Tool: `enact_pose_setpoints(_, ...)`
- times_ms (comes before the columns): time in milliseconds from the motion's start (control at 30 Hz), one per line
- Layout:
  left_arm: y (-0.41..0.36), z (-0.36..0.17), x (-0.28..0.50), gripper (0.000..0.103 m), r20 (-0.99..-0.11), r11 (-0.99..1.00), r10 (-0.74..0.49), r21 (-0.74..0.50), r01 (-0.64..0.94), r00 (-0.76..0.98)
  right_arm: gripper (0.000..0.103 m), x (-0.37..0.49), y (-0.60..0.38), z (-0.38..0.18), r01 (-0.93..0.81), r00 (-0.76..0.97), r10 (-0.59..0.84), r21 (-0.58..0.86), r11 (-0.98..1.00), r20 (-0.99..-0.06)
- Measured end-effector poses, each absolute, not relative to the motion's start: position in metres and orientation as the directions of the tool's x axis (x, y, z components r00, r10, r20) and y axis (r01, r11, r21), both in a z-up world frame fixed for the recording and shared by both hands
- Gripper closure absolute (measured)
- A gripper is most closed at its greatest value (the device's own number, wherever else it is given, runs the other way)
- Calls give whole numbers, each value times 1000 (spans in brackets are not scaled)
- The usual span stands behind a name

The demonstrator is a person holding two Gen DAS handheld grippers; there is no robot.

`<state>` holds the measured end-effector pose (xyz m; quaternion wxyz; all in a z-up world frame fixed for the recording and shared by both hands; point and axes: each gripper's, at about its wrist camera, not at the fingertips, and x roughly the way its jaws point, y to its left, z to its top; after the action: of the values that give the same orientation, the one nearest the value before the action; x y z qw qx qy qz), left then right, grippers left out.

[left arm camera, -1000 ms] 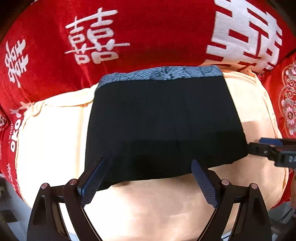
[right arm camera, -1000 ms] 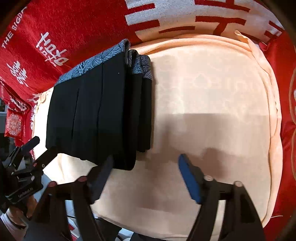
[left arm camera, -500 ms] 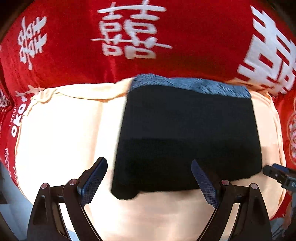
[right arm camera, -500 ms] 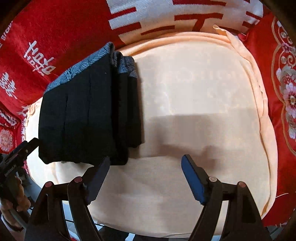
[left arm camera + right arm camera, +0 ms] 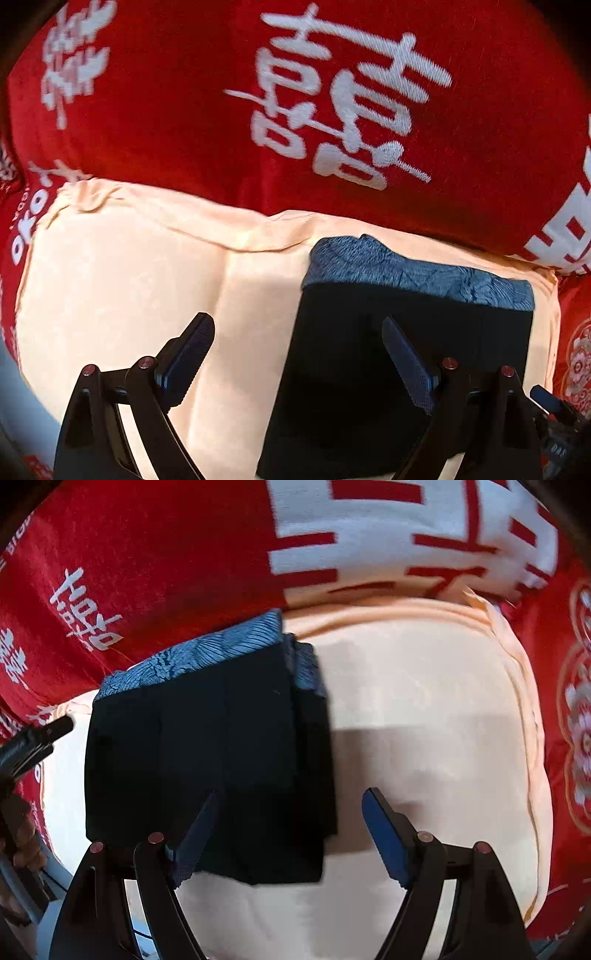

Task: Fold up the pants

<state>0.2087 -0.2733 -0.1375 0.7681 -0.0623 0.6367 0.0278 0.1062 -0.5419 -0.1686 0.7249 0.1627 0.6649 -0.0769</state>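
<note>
where both hand-held grippers (image 5: 297, 354) (image 5: 290, 830) gape: folded pants (image 5: 207, 753), "hoto" red cloth (image 5: 88, 609)

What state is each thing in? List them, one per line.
pants: folded into a compact stack, lying flat on the cushion, patterned waistband at the far edge
left gripper: open, holding nothing
right gripper: open, holding nothing
peach cushion: lying flat on the red blanket

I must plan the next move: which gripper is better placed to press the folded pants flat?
Probably right: the right gripper is open over the folded pants; the left gripper is open mostly over the cushion.
</note>
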Motion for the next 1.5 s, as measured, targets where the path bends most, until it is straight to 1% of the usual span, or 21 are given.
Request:
enact_pose_setpoints(100, -277, -161, 214, 10, -989, 993, 2, -16, -118, 147, 21, 113, -536, -183, 296, 56, 85, 98, 950, -995)
enact_pose_setpoints(167, -276, -175, 211, 10, -993, 992, -6, -21, -121, 119, 20, 111, -537, -193, 294, 37, 92, 99, 951, -995)
enact_pose_setpoints(233, -274, -184, 207, 7, -994, 993, -19, -31, -111, 111, 15, 109, -542, -198, 310, 38, 106, 112, 944, -994)
enact_pose_setpoints(267, -273, -185, 206, 0, -994, 994, -4, -16, -105, 112, 11, 108, -545, -201, 316, 35, 112, 117, 941, -993)
enact_pose_setpoints(300, -273, -187, 206, 0, -993, 995, 0, -11, -96, 116, 7, 107, -548, -204, 324, 31, 119, 123, 938, -992)
enact_pose_setpoints(333, -273, -189, 206, 0, -994, 996, -9, -19, -89, 111, 6, 107, -549, -205, 327, 29, 125, 127, 937, -992)
enact_pose_setpoints(467, -270, -190, 208, 0, -995, 994, -40, -48, -99, 89, 6, 106, -551, -203, 322, 31, 150, 152, 935, -988)
enact_pose_setpoints(667, -269, -188, 207, 0, -995, 994, -52, -59, -89, 86, 6, 99, -563, -197, 346, 50, 221, 224, 911, -974)
enact_pose_setpoints(1000, -265, -195, 209, 0, -994, 992, -78, -84, -96, 70, 6, 99, -602, -203, 463, 109, 320, 333, 821, -941)
enact_pose_setpoints(1200, -261, -201, 213, 0, -994, 990, -95, -100, -99, 59, 6, 113, -604, -203, 433, 117, 365, 378, 818, -924)
enact_pose_setpoints(1267, -257, -202, 214, 0, -991, 987, -124, -128, -99, 52, 6, 108, -598, -202, 416, 121, 380, 395, 819, -917)
enact_pose_setpoints(1400, -244, -208, 212, 0, -975, 968, -218, -221, -118, 34, 6, 111, -595, -208, 376, 105, 386, 396, 838, -916)
enact_pose_setpoints(1500, -236, -210, 209, 0, -965, 960, -262, -263, -98, 24, 6, 113, -597, -214, 373, 106, 399, 409, 833, -911)
